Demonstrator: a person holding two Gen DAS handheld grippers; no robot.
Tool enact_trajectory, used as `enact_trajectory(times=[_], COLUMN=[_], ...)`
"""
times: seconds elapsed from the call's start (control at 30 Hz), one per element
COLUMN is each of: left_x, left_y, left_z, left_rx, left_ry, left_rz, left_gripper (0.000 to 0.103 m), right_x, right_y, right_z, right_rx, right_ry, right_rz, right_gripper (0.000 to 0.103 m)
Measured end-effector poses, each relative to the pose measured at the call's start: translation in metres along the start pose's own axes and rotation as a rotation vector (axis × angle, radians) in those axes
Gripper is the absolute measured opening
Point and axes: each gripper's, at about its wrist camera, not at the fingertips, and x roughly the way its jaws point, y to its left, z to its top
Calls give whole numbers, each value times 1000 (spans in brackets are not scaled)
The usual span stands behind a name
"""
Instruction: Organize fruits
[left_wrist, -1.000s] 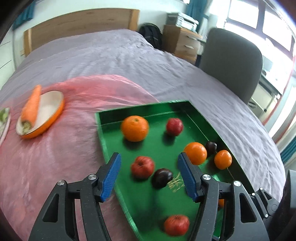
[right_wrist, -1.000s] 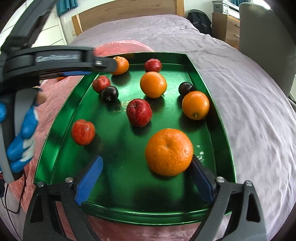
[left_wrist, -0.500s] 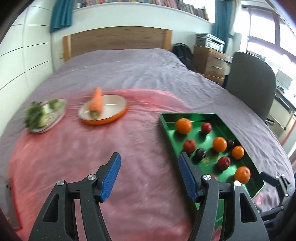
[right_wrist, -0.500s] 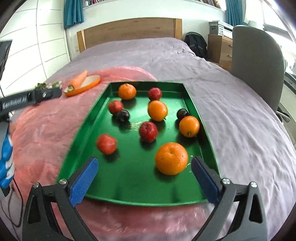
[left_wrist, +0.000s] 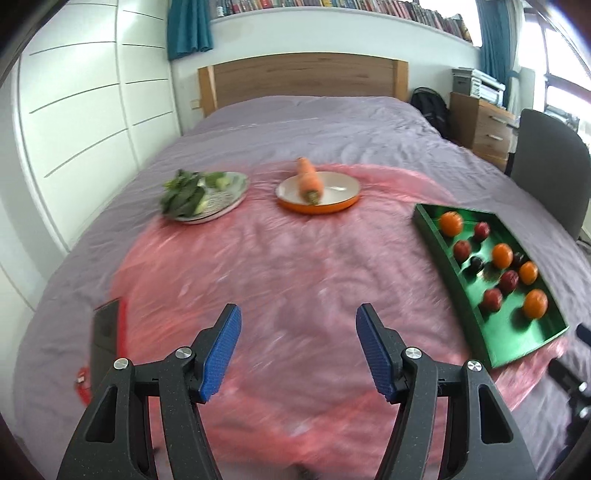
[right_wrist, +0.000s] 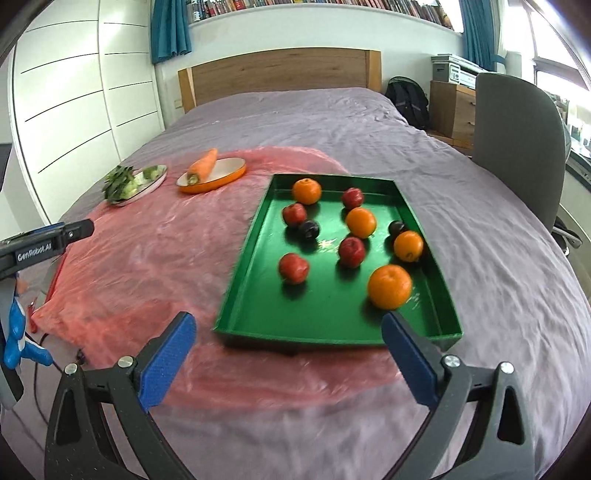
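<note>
Purple bed (right_wrist: 480, 258) under pink sheet (right_wrist: 147, 258), green tray (right_wrist: 255, 236); both tongs apart, empty.

From my right claw's view, the tray (right_wrist: 236, 273) lies on the sheet (right_wrist: 147, 258) spread over the bed (right_wrist: 480, 240), with oranges (right_wrist: 389, 286), apples (right_wrist: 293, 267) and plums (right_wrist: 308, 229) scattered inside it. Behind and to its left sits a dish (right_wrist: 221, 177) with a carrot (right_wrist: 203, 166) lying across it, and further left a plate (right_wrist: 147, 184) of greens (right_wrist: 120, 182). A chair (right_wrist: 517, 147) stands right of the bed, the headboard (right_wrist: 280, 77) at its far end.
</note>
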Motion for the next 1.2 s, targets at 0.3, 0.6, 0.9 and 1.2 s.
enact_trajectory(times=[0.3, 0.6, 0.9, 1.2], left_x=[2, 21, -22, -59], left_y=[49, 54, 70, 87], left_z=[-56, -128, -162, -193], left_rx=[-17, 39, 79, 55], left_ry=[71, 137, 169, 209], left_rz=[53, 91, 63, 79], left_gripper=[59, 59, 59, 59], right_x=[-26, -60, -82, -96], right_y=[32, 51, 64, 76], right_z=[-6, 3, 5, -14], right_rx=[-37, -99, -119, -135], right_ry=[-12, -52, -88, -70], right_rz=[26, 3, 15, 52], right_gripper=[103, 103, 103, 103])
